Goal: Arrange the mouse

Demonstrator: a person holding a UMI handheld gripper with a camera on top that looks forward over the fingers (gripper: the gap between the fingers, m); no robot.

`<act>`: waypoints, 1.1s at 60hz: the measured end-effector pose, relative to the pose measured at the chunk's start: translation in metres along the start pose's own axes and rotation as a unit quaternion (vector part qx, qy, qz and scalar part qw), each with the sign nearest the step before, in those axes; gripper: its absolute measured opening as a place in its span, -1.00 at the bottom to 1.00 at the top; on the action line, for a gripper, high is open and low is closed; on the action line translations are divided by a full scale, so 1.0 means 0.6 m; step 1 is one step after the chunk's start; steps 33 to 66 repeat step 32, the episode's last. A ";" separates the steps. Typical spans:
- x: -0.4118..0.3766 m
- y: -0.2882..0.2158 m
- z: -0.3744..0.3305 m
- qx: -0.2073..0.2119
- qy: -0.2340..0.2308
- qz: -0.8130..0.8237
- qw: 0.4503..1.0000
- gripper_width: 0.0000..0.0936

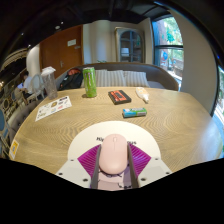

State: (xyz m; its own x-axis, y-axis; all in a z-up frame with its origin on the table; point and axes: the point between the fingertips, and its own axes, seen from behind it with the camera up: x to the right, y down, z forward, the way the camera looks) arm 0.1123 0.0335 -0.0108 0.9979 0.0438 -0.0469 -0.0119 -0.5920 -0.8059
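A pale pink mouse sits lengthwise between my gripper's two fingers. The magenta pads press on its left and right sides, so the gripper is shut on it. The mouse is over a white round mouse mat with dark lettering, at the near edge of a round wooden table. I cannot tell whether the mouse touches the mat or hangs just above it. Its rear end is hidden between the fingers.
Beyond the mat stand a green cup, a dark flat box, a small white item and a teal packet. A printed sheet lies at the left. Chairs and windows lie beyond the table.
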 end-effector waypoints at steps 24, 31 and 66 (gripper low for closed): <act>-0.041 -0.041 -0.164 -0.034 0.055 0.053 0.996 0.80; -0.076 -0.030 -0.242 -0.029 0.061 0.087 0.994 0.80; -0.080 -0.026 -0.252 -0.030 0.061 0.092 0.993 0.80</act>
